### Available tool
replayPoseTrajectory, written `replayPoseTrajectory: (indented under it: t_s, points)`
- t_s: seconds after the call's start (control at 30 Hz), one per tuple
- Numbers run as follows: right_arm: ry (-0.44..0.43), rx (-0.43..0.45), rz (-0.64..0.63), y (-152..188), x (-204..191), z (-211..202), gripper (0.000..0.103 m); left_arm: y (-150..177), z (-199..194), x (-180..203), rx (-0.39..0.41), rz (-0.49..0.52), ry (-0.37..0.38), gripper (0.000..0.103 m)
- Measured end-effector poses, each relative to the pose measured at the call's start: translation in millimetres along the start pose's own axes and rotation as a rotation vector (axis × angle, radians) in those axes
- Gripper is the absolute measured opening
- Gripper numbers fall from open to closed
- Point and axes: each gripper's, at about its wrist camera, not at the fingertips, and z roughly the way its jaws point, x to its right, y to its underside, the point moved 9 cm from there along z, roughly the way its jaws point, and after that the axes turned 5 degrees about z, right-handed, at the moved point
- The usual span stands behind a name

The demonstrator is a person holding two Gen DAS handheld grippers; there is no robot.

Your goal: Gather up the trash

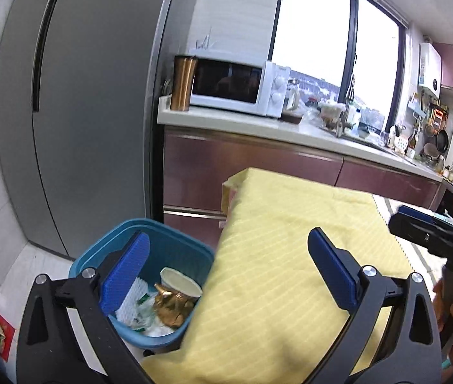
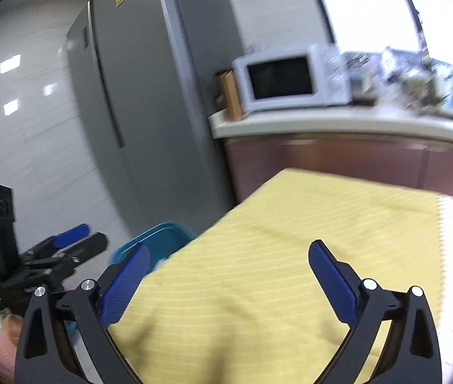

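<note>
Your left gripper (image 1: 228, 270) hangs with its blue pads spread wide and nothing between them, above the edge where a yellow striped cloth (image 1: 290, 256) on the surface meets a blue bin (image 1: 149, 233) standing on the floor beside it. Your right gripper (image 2: 228, 275) is likewise wide open and empty, poised over the same cloth, with the bin's rim just visible past its left finger. The collected trash lies inside the bin: a pale paper cup (image 1: 180, 281) tipped on its side, a crumpled gold wrapper (image 1: 172, 307) touching it, and white foam netting (image 1: 132, 300) with scraps beneath. Behind stand a grey refrigerator (image 1: 92, 96), a white microwave (image 1: 236, 86) and a copper tumbler (image 1: 183, 83) on the kitchen counter (image 1: 258, 124).
</note>
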Motion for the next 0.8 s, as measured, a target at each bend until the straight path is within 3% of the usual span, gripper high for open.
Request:
replayPoseTrajectory:
  t_s: [0.33, 0.8]
  points:
    - [0.211, 0.164, -0.002, 1.1, 50.2, -61.3, 0.096, -15.3, -19.0, 39.4, 0.101, 0.030, -0.018, 0.097]
    - [0.295, 0.258, 0.012, 7.3, 65.4, -97.7, 0.096, -22.1, -36.7, 64.5, 0.180, 0.071, -0.029, 0.097]
